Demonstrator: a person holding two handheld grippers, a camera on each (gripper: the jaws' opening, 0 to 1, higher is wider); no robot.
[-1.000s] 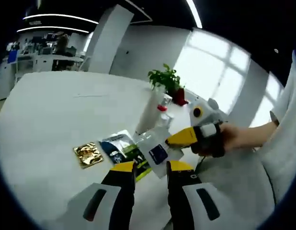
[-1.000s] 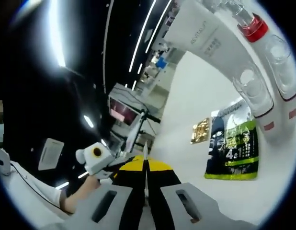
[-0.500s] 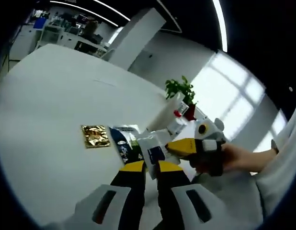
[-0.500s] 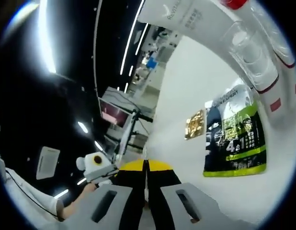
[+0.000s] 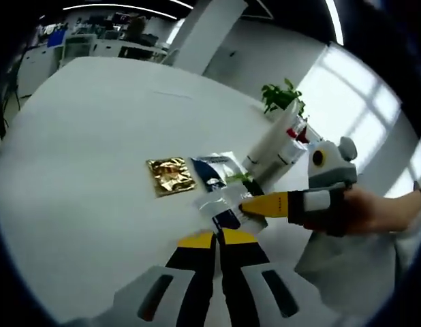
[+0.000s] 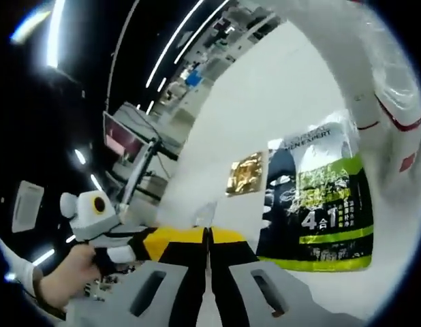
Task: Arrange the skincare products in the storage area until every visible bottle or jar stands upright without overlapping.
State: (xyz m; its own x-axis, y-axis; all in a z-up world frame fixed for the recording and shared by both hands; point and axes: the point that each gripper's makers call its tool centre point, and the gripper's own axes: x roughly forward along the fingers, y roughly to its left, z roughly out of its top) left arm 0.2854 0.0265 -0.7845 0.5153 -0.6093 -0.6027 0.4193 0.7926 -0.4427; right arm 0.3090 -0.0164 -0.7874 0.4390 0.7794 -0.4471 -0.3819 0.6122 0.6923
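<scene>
The skincare items lie on the white table (image 5: pixel 81 170): gold sachet (image 5: pixel 170 175) left, dark green-edged packet (image 5: pixel 217 170) beside it, a clear sachet (image 5: pixel 221 204) nearer, white bottles (image 5: pixel 275 146) far right. The left gripper (image 5: pixel 215 240), jaws together, sits just short of the clear sachet. The right gripper (image 5: pixel 255 203), jaws pinched on the sachet's edge, is nearer.

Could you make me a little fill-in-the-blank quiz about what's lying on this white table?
1. The small square packet on the table is ____ in colour.
2. The dark pouch has a band of ____ along one edge.
3. The right gripper is shut on a small ____ sachet.
4. Behind the bottles stands a green ____.

Missing words: gold; green; white; plant
</scene>
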